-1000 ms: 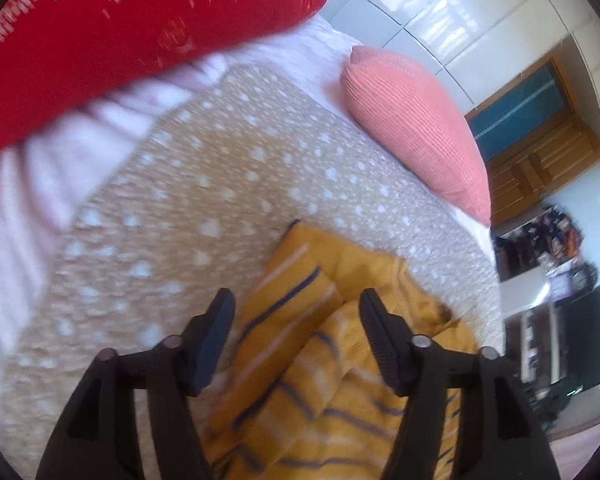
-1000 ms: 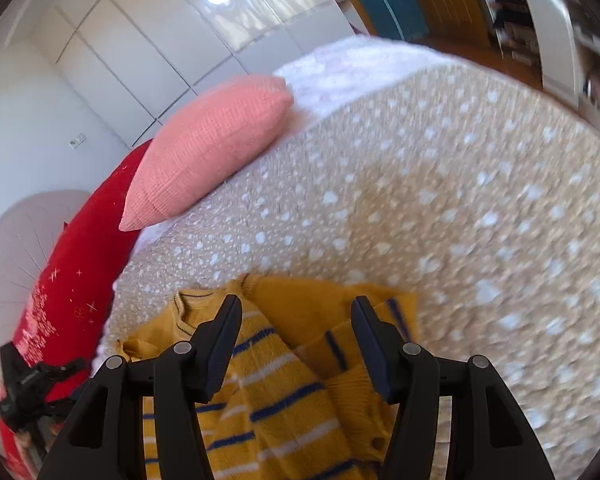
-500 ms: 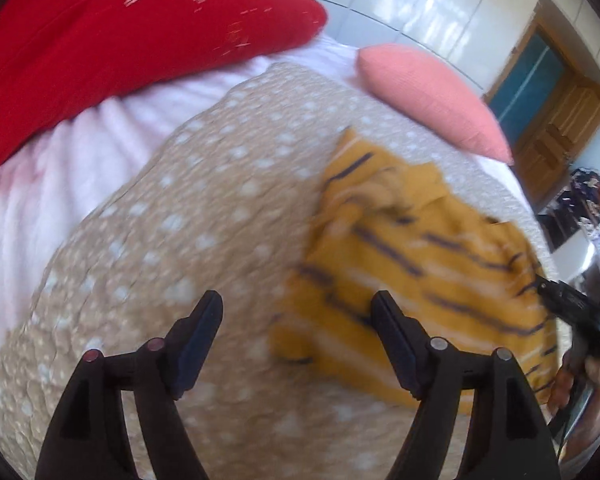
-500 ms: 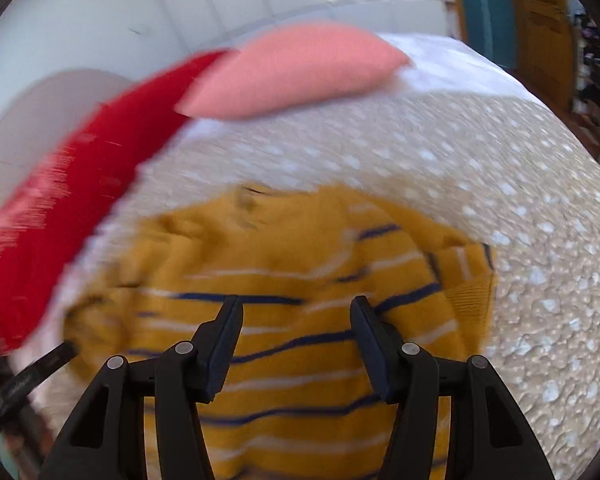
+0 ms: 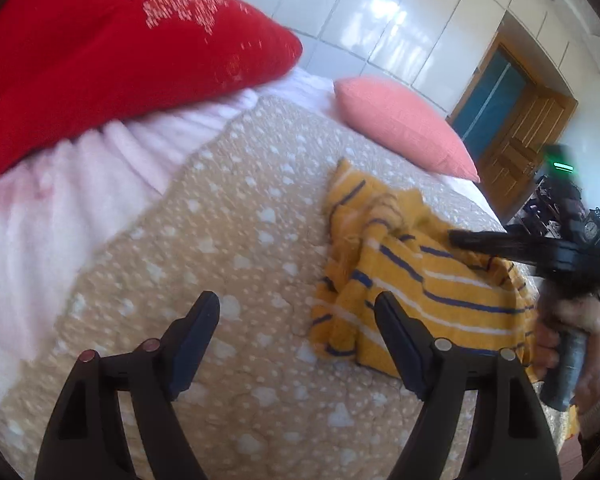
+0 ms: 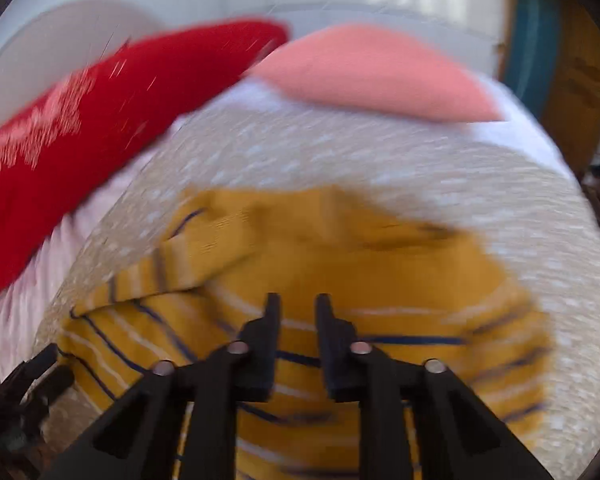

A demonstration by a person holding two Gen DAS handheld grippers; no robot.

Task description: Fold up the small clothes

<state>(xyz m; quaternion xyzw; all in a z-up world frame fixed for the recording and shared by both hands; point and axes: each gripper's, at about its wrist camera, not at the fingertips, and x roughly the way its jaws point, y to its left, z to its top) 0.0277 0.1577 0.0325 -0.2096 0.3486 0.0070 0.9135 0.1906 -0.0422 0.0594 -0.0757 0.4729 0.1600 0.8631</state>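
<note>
A bed (image 5: 220,248) under a tan, white-flecked blanket carries a red pillow (image 5: 112,52) and a pink pillow (image 5: 400,124) at its head. A yellow striped sweater (image 6: 380,264) lies crumpled on the blanket. The left gripper (image 5: 296,316) hovers beside it, jaws opening, nothing between them. The right gripper (image 6: 296,308) hangs over the sweater, jaws closing; whether cloth is caught cannot be told.
</note>
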